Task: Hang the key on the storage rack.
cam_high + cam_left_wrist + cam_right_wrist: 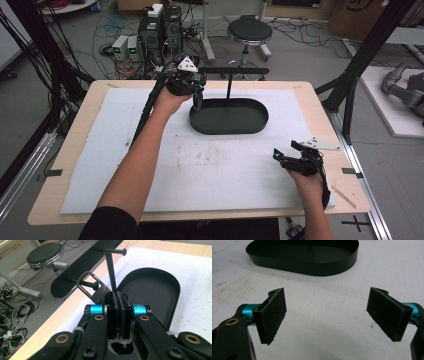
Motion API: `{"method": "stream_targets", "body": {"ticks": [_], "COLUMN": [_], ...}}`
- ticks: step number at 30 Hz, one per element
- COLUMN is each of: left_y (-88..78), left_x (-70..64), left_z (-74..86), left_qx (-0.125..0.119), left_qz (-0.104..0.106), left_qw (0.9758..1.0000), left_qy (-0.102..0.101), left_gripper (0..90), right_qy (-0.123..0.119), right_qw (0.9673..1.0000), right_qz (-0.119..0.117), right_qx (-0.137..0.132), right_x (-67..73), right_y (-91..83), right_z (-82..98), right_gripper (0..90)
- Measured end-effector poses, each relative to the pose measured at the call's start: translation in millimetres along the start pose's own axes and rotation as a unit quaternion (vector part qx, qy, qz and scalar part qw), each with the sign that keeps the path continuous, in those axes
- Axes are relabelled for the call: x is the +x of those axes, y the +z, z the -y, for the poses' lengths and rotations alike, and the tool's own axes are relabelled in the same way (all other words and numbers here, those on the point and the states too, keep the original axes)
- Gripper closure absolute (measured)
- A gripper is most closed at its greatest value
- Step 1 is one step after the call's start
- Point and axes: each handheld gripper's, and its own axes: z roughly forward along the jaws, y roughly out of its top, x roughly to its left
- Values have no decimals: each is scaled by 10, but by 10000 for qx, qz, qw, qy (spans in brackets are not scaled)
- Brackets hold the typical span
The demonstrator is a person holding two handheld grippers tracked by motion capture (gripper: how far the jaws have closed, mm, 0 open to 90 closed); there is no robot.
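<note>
left gripper (117,298) fingers pinching shut on dark metal padlock-like piece (93,287), apparently hanging its loop on black stand's peg (86,285) | not released yet | right gripper (327,315) fingers gaping wide, holding nothing, over white tabletop mat (324,322)

A wooden table (70,150) carries a white mat (210,170), and a black stand tray (229,116) sits near the mat's far edge.

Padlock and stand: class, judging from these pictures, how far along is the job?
Done: the left hand-held gripper is shut on the padlock. In hand: its shackle sits at a peg of the stand, seemingly hooked over it. Left: release. The right hand-held gripper rests open.
</note>
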Motion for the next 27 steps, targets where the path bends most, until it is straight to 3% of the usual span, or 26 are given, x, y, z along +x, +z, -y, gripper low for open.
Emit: {"method": "stream_targets", "body": {"ticks": [9, 12, 15, 23, 27], "left_y": [112, 111, 81, -27, -163], "left_x": [26, 30, 36, 45, 81], "left_z": [31, 37, 60, 199, 330], "left_qx": [74, 80, 76, 155, 142], "left_qz": [64, 73, 202, 281, 358], "left_qw": [9999, 9998, 9994, 9987, 9976], "left_qy": [-132, -170, -252, -397, -580], "left_gripper": [864, 819, 785, 673, 610], "right_qy": [38, 44, 28, 18, 24], "right_qw": [10000, 10000, 10000, 10000, 10000], "right_qz": [13, 14, 10, 24, 14], "right_qx": [-10, 7, 7, -14, 3], "right_x": [-12, -13, -14, -10, 13], "right_y": [-12, -14, -15, -26, -12], "right_z": [5, 7, 7, 6, -1], "right_gripper": [166, 166, 166, 166, 166]}}
